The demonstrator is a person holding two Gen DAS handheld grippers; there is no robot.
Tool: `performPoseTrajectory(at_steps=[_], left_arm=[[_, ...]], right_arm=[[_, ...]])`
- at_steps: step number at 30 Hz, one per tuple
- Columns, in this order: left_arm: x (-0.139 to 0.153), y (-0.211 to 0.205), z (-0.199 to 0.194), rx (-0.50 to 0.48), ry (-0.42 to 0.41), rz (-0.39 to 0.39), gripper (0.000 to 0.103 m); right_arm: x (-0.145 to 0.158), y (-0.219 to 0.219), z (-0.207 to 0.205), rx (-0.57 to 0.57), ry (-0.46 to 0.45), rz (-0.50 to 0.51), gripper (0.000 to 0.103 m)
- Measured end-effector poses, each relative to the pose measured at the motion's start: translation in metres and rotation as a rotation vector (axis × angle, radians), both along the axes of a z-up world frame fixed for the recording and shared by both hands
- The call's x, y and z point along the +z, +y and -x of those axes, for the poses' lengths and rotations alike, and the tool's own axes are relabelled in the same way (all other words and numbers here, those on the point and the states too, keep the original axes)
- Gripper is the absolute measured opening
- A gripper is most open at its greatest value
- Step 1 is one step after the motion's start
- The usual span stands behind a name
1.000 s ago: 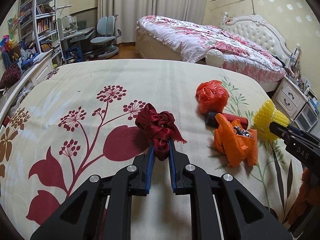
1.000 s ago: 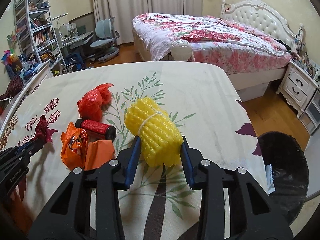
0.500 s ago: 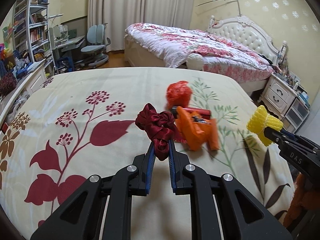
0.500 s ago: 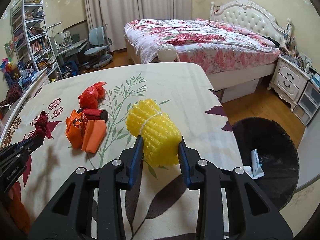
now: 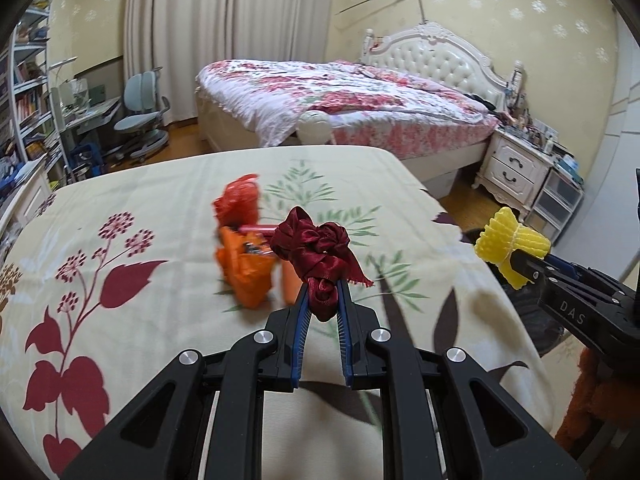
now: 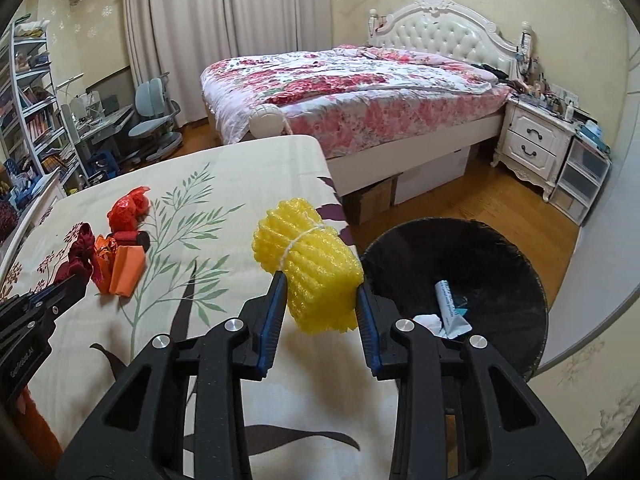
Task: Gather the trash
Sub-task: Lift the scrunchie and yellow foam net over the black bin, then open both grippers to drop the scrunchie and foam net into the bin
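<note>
We have carried both loads off the desk (image 6: 240, 168) toward its right edge, where the black bin (image 6: 500, 256) now sits near, paper scraps already inside; a second ago it barely showed. Dropping comes next, we judge. Our right claw (image 6: 320, 300) pinches the yellow foam net (image 6: 312, 264), now beside the bin's rim rather than over the cloth. Our left claw (image 5: 322, 304) stays pressed on the dark red ribbon (image 5: 316, 248). Farther left, the orange wrappers (image 6: 120, 264) and red bag (image 6: 128, 210) remain on the desk.
</note>
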State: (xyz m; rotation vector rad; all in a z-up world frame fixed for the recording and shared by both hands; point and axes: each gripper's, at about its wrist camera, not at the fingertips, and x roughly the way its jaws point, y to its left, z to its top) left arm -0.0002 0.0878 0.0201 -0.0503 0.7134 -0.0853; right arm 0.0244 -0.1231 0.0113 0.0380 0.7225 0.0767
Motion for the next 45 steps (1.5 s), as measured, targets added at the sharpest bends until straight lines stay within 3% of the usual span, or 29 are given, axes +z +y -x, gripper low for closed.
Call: performPoseTrajectory(at_steps=[22, 45], left_arm=[[-0.009, -0.135, -0.038, -0.238, -0.011, -0.033, 0.015], [-0.038, -0.208, -0.085, -0.294, 0.023, -0.106, 0.016]], right_arm=[[-0.014, -0.114, 0.0, -0.247, -0.008, -0.019, 0.033], [-0.041, -0.152, -0.025, -0.317, 0.037, -0.027, 0.033]])
